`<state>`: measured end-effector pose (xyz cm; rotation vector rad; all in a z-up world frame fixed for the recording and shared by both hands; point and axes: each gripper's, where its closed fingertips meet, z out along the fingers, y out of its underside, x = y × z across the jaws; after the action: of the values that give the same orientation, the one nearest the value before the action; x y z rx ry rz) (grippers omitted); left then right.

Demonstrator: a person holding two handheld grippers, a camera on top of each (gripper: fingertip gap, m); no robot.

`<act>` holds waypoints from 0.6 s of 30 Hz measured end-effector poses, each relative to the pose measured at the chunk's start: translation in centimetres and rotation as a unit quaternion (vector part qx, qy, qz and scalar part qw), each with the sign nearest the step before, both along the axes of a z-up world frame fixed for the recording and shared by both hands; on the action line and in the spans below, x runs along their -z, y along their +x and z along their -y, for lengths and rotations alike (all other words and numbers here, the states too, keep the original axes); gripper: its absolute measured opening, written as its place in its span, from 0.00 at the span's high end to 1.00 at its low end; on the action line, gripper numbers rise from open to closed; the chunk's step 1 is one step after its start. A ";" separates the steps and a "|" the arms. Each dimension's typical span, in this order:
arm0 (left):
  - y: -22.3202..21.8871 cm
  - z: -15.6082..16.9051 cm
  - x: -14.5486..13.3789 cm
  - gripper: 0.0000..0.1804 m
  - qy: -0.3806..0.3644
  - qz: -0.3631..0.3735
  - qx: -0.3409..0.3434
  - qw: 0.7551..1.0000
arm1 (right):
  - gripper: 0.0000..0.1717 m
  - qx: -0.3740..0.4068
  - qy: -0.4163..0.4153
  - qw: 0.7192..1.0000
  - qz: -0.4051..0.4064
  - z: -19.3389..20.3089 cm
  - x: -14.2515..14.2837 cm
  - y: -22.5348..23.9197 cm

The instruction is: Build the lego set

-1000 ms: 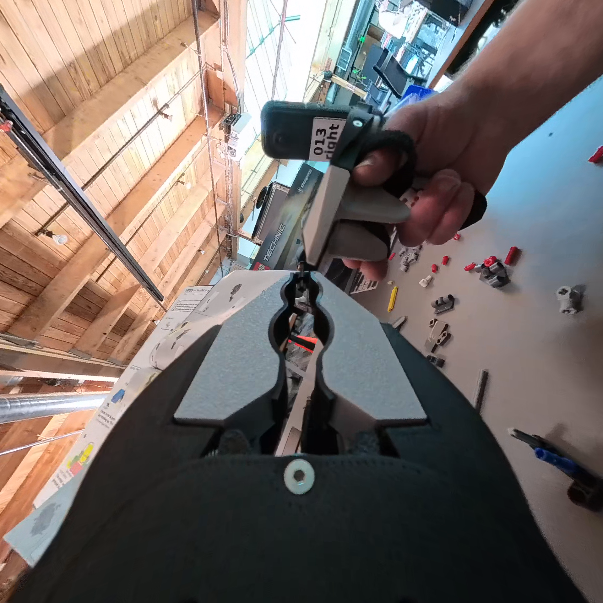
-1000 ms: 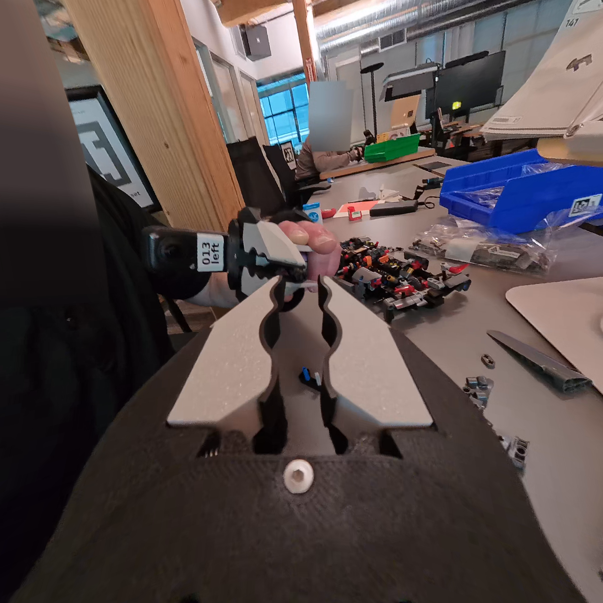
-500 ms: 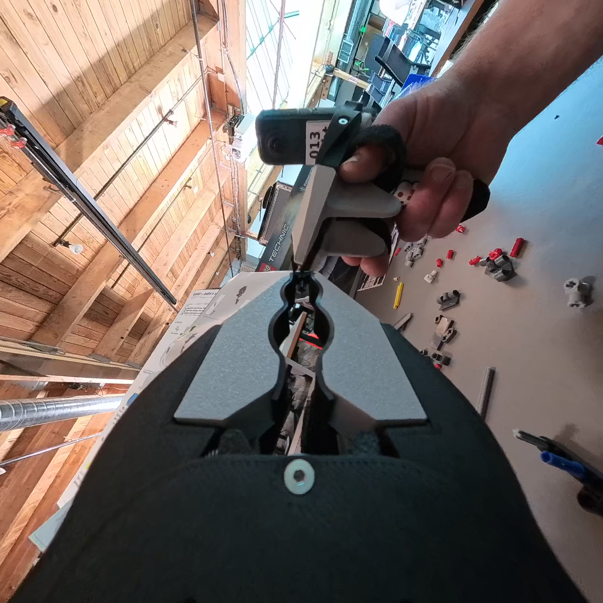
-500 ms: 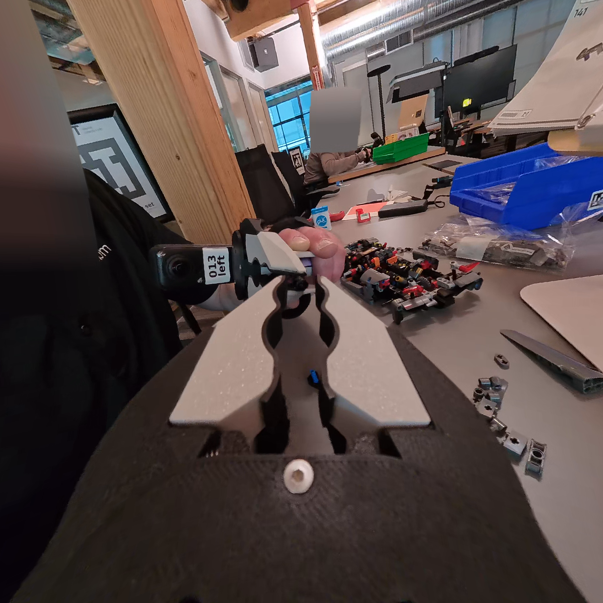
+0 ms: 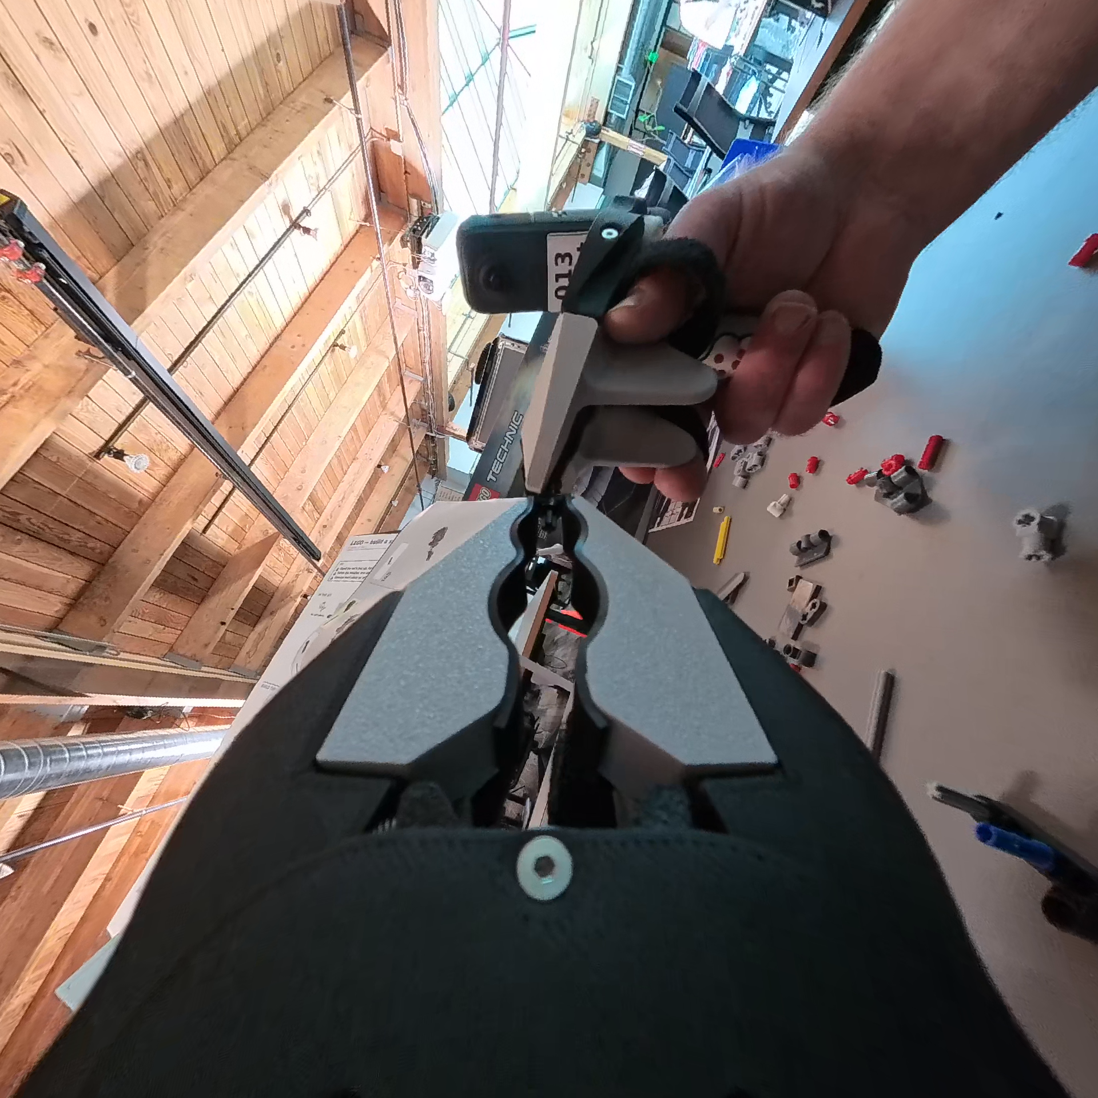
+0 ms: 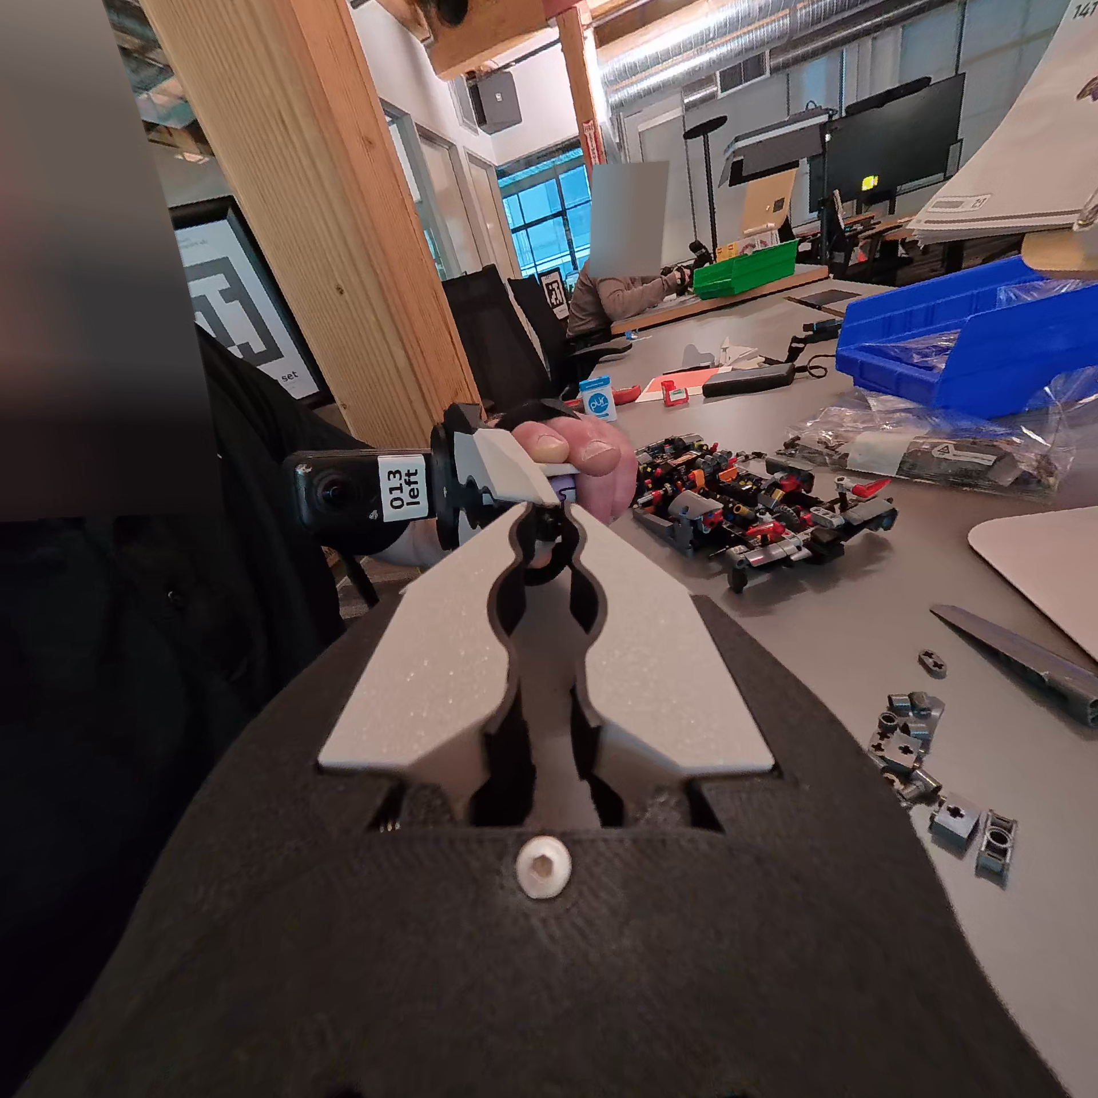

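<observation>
My two grippers meet tip to tip above the grey table (image 6: 832,594). My left gripper (image 5: 549,508) is shut on a small black piece (image 5: 549,518) at its fingertips. My right gripper (image 6: 546,514) is shut on the same small black piece (image 6: 546,526) from the opposite side. In the left wrist view the right gripper (image 5: 543,490) comes down from above, held by a hand (image 5: 790,309). In the right wrist view the left gripper (image 6: 555,502) comes in from the left, held by a hand (image 6: 594,469). The piece is mostly hidden by the fingers.
A brick-built car chassis (image 6: 760,505) stands on the table behind the grippers. A bag of parts (image 6: 927,451) and a blue bin (image 6: 974,350) lie farther right. Loose grey pieces (image 6: 915,742) lie at the right. Red and grey pieces (image 5: 891,481), a yellow rod (image 5: 722,538) and a booklet (image 5: 380,570) show in the left wrist view. Left and right tips are no more than a few centimetres apart.
My right gripper has moved up to the left gripper's tips and its jaws have closed from open onto the black piece. The left gripper has stayed shut on it.
</observation>
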<state>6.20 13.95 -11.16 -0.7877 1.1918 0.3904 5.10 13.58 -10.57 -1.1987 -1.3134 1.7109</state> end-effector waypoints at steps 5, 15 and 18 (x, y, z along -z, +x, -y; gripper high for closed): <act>0.0 0.0 -0.1 0.97 0.002 0.002 -0.001 1.000 | 0.98 0.007 0.015 1.000 0.000 0.0 -0.1 0.0; -0.2 -0.4 -0.1 0.97 -0.009 0.013 -0.006 1.000 | 0.98 0.030 0.039 0.999 -0.003 -0.4 -0.1 0.0; -0.4 -0.6 -0.1 0.97 -0.014 0.020 -0.010 1.000 | 0.98 0.036 0.038 0.999 -0.007 -0.6 -0.3 0.1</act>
<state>5.80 14.56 -11.02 -0.8276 1.1549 0.3736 5.16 14.20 -10.27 -1.1732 -1.2995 1.6014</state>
